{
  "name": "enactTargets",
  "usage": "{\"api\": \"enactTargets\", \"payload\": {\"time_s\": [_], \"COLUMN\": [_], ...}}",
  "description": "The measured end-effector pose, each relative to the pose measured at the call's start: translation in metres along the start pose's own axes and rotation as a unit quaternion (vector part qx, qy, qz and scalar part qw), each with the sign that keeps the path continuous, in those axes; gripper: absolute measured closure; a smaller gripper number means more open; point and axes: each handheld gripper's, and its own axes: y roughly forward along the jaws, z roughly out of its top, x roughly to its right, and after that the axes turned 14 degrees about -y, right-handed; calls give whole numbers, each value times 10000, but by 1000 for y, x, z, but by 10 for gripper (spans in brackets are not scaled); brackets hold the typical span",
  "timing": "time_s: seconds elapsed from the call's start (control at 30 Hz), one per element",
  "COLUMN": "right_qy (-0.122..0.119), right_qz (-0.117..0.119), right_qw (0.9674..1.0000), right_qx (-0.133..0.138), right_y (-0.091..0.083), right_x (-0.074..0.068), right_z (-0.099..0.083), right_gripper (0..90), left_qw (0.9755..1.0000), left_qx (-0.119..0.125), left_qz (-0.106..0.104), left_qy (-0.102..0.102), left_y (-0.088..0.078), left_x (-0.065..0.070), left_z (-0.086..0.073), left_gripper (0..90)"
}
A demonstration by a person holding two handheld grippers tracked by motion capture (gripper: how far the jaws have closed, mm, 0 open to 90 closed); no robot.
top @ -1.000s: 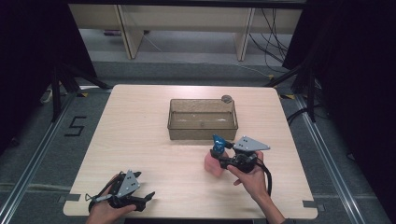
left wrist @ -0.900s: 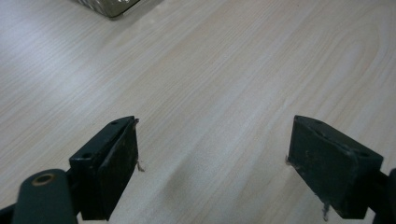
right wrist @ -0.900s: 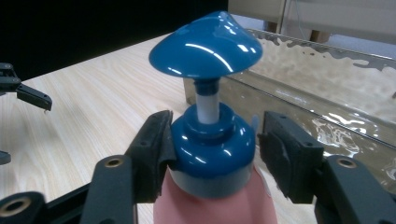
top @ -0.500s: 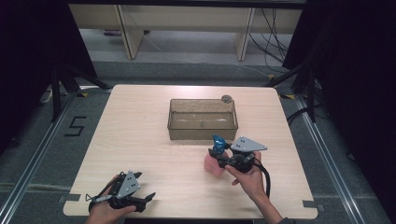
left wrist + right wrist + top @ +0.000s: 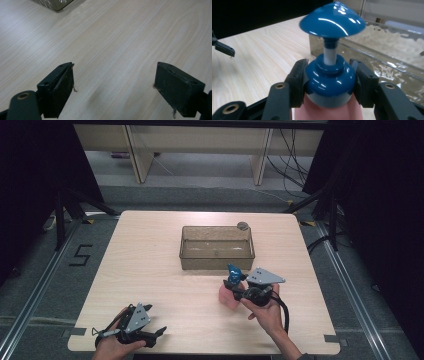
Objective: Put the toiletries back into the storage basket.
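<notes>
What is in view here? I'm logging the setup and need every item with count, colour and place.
pump bottle: one, pink body with blue pump top, right of table centre, clamped between the right gripper's jaws
clear tub: one, see-through brownish, table centre, pale contents inside
round grey object: one, grey, behind the tub's far right corner
table: one, light wood
shelving: pale, beyond the table
left gripper: black jaws wide apart, near left table edge, nothing between them
right gripper: black, jaws just closed on the bottle
</notes>
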Motion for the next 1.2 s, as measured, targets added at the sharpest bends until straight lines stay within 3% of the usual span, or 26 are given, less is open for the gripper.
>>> {"api": "enactTargets", "payload": {"time_s": [0.1, 0.13, 0.27, 0.43, 0.47, 0.53, 0.57, 0.67, 0.77, 0.8, 0.83, 0.9, 1.03, 1.07, 1.13, 1.2], "right_qy": [-27, -150, -145, -98, -172, -47, -131, -84, -174, -49, -192, -136, -21, -73, -53, -52], "right_qz": [-55, -162, -216, -241, -249, -313, -258, -229, -260, -246, -294, -208, -301, -280, -357, -289], "right_qw": [10000, 9997, 9996, 9996, 9995, 9995, 9996, 9997, 9995, 9997, 9994, 9997, 9995, 9996, 9993, 9996], "right_qx": [-44, -64, -68, -135, -54, 13, -13, 97, 54, -5, 27, -41, 39, 50, 62, 56], "right_y": [-1, -2, -2, -2, -1, -2, -4, -4, -5, -4, -3, -3, -1, -2, -2, -2], "right_x": [-3, -3, -4, -5, -3, -3, -1, 2, 6, 7, 10, 11, 16, 19, 19, 21], "right_z": [1, 3, 3, 4, 4, 7, 8, 14, 17, 19, 19, 20, 23, 27, 30, 32], "right_gripper": [531, 534, 535, 536, 536, 536, 536, 536, 536, 537, 537, 537, 536, 536, 537, 537], "left_qw": [10000, 10000, 10000, 10000, 10000, 10000, 10000, 10000, 10000, 10000, 10000, 10000, 10000, 10000, 10000, 9999], "left_qx": [18, 48, -12, -15, -18, 20, 16, -23, -5, 38, 38, 43, 50, -16, 34, 89], "left_qz": [-7, -6, -34, -34, -33, 5, 12, 14, 1, -29, -29, -26, 7, -32, 18, -11], "left_qy": [-26, -56, 60, 47, 46, 17, 8, 59, 20, -39, -39, -71, -58, 44, -9, -86], "left_y": [0, 0, -1, -1, -1, -1, -1, -1, 0, 1, 1, 1, 0, -1, -1, 0], "left_x": [0, 1, 1, 0, 0, 1, 0, 0, 0, 1, 1, 1, 0, -2, -2, -1], "left_z": [0, 0, 0, 0, 0, 0, 0, 1, 0, -1, -1, 0, -1, 0, 0, 0], "left_gripper": [156, 156, 156, 156, 156, 155, 156, 156, 156, 156, 156, 155, 155, 155, 155, 155]}}
